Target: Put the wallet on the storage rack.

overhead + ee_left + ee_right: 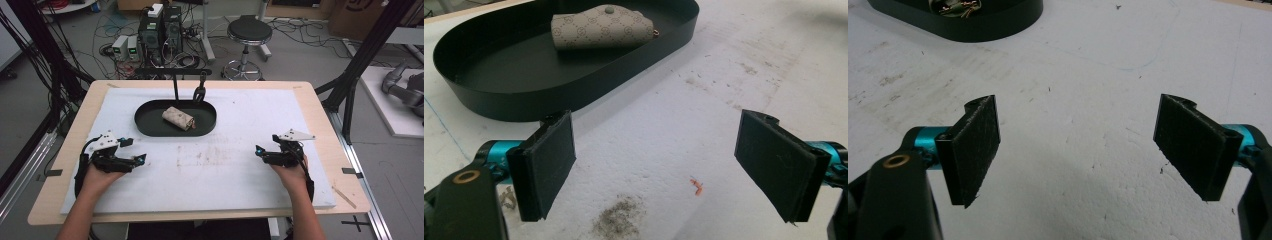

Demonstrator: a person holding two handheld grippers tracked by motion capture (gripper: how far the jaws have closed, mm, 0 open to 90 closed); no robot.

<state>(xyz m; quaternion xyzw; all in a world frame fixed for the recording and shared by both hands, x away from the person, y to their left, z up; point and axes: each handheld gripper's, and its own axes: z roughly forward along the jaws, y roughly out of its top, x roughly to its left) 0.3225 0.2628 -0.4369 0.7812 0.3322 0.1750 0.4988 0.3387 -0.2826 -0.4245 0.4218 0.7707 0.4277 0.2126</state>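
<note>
A black oval tray [150, 127] lies at the back middle of the white mat. In it rests a beige patterned key pouch [178, 118], lying on its side. The pouch [599, 27] and the tray's wall [574, 95] also appear ahead in the left gripper view. My left gripper [135, 152] sits low over the mat at the front left, open, with bare mat between its pads [549, 160]. My right gripper [260, 151] is at the front right, open too, pads [975, 145] wide apart. The tray's rim [988, 27] lies far ahead of it.
A black clamp stand [200, 92] rises just behind the tray. The white mat [225, 165] covers a wooden table [320, 115]. Dirt smudges and a small orange scrap [696, 186] mark the mat. Beyond the table stand a stool [248, 35] and electronics with cables.
</note>
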